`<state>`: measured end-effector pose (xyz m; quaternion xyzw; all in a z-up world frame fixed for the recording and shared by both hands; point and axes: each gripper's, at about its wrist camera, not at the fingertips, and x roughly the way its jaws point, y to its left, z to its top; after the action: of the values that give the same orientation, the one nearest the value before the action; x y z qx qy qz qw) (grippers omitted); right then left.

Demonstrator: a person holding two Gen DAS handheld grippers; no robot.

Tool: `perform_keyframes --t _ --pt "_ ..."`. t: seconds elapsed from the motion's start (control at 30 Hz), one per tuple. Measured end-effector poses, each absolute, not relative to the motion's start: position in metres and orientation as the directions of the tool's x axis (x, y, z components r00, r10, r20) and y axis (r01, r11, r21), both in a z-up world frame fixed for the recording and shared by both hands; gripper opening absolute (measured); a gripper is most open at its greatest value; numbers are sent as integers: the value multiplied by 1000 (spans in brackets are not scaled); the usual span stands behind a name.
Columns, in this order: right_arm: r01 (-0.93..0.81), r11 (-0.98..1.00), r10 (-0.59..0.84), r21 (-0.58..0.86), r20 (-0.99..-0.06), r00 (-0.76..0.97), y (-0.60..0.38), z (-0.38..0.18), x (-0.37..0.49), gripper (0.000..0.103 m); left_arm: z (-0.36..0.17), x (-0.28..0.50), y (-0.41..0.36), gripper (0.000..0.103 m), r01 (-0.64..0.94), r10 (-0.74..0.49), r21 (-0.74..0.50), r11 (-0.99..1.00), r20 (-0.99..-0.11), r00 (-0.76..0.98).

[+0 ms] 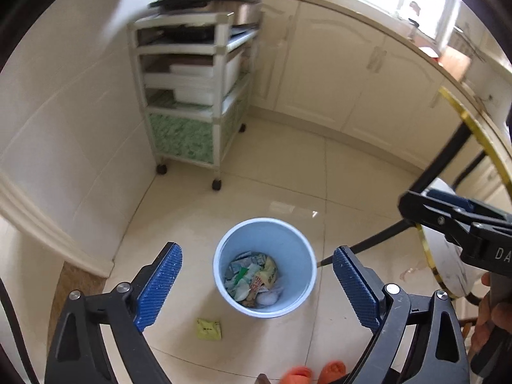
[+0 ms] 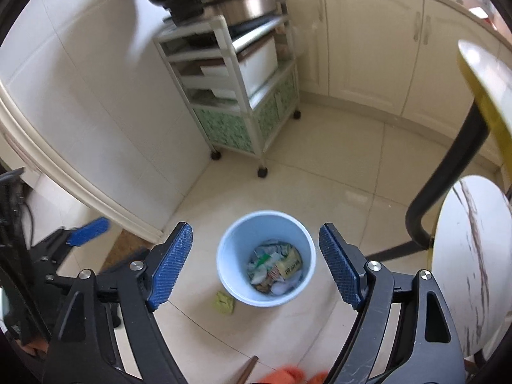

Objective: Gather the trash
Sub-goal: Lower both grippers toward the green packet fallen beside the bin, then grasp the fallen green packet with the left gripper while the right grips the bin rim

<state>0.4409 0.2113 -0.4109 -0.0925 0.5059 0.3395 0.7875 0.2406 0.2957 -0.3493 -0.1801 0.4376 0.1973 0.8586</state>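
Both my grippers — left gripper [image 1: 257,283], right gripper [image 2: 256,265] — hang spread and empty above the blue bin [image 1: 224,275], which holds crumpled wrappers. I judge most is collected; one yellow packet [image 1: 208,329] lies on the floor tiles [image 1: 288,166] just beside the bin's base.

Each wrist camera looks steeply down along its own hand-held gripper toward the tiled floor [image 1: 288,172], from well above. Both views share the blue bin [image 1: 265,267] [image 2: 266,257] near centre, the wheeled shelf cart [image 1: 192,96] [image 2: 236,89] behind it, and the cream cabinets [image 1: 336,73] [image 2: 368,38].
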Motion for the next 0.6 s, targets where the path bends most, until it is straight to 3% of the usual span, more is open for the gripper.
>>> perform_keyframes --t 0.23,0.4,0.6 --pt "-624 755 367 202 -919 147 216 -505 463 79 -446 216 330 92 -642 178 -137 755 -899 401" --pt "-567 794 287 217 -957 36 213 -614 495 77 -543 200 363 92 -757 152 -118 643 -949 277" --pt "-515 826 228 230 -971 -67 207 -719 527 63 -670 181 385 92 -832 71 -65 550 -990 124"
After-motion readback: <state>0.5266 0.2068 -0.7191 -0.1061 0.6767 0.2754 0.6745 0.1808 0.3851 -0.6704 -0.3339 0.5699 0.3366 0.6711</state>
